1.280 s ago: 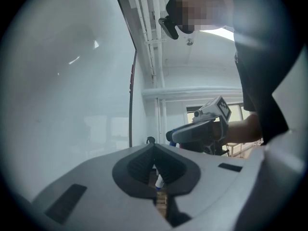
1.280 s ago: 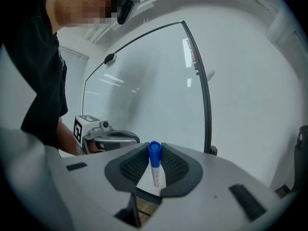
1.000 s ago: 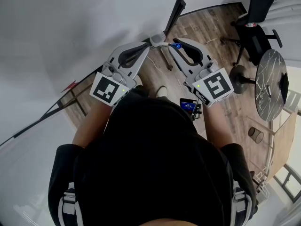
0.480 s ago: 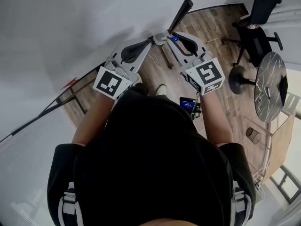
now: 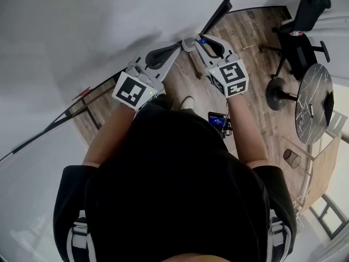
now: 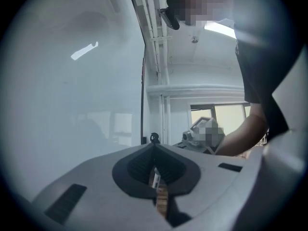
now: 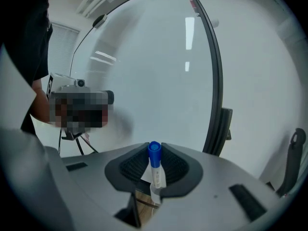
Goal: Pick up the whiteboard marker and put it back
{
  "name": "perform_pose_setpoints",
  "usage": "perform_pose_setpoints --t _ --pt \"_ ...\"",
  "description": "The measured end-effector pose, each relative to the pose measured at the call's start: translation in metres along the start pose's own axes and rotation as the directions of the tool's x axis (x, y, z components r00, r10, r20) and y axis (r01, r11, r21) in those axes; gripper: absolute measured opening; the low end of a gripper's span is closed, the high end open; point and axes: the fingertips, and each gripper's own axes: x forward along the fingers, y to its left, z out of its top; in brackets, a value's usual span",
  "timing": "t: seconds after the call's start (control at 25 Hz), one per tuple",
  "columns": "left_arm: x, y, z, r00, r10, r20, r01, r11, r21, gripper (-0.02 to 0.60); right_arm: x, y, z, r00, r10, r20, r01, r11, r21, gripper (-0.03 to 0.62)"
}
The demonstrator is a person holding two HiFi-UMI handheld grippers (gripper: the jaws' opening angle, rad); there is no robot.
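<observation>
Starting nearest, the right gripper (image 7: 154,147) is clenched on the marker (image 7: 156,172). Its pads sit on the white barrel and the blue cap pokes past the tips toward the board. I judge the marker light, stiff and smooth. A mid-barrel hold like this one should stop it pivoting, though slick plastic could slide if knocked endwise. The left gripper (image 6: 154,143) stands just beside, jaws closed tip to tip, with nothing gripped that I can make out. Beyond both, the whiteboard (image 7: 144,76) fills the front, and its dark frame (image 7: 217,81) is the edge to mind. Open room lies rightward over the floor (image 5: 256,37); a chair (image 5: 305,15) and table (image 5: 312,100) stand well apart.
</observation>
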Motion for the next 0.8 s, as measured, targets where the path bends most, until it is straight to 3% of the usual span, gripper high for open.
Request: perform_pose_setpoints --t 0.8 --pt "0.0 0.008 -0.005 1.0 -0.01 -0.01 0.01 1.0 -0.01 0.003 0.056 -0.011 -0.086 0.984 -0.041 -0.171 0.034 0.998 -0.045 0.074"
